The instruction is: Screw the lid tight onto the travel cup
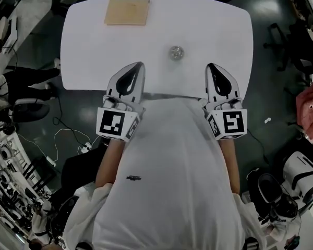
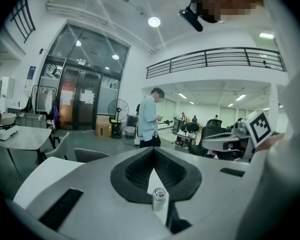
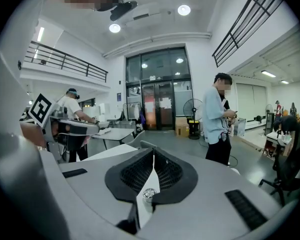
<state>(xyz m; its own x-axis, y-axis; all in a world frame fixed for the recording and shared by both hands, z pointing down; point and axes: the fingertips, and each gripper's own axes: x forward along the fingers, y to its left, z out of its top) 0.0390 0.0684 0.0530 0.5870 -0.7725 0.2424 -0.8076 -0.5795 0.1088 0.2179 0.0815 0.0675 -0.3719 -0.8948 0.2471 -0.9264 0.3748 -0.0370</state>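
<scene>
The travel cup [image 1: 176, 52] stands on the white table [image 1: 219, 30] near its middle, small, round and silvery from above. Whether its lid sits on it I cannot tell. My left gripper [image 1: 140, 65] and right gripper [image 1: 211, 66] hover side by side over the table's near edge, both shut and empty, with the cup ahead between them and untouched. In the left gripper view the gripper [image 2: 153, 153] has its jaws together, and the cup [image 2: 159, 197] shows through the thin slit between them. The right gripper view shows that gripper [image 3: 153, 153] shut likewise, with the cup [image 3: 149, 195] in its slit.
A tan flat board [image 1: 127, 11] lies at the table's far left. Around the table are a dark floor with cables [image 1: 68, 139], office chairs [image 1: 287, 40] and equipment. A person in a light blue shirt [image 2: 150, 119] stands in the hall beyond.
</scene>
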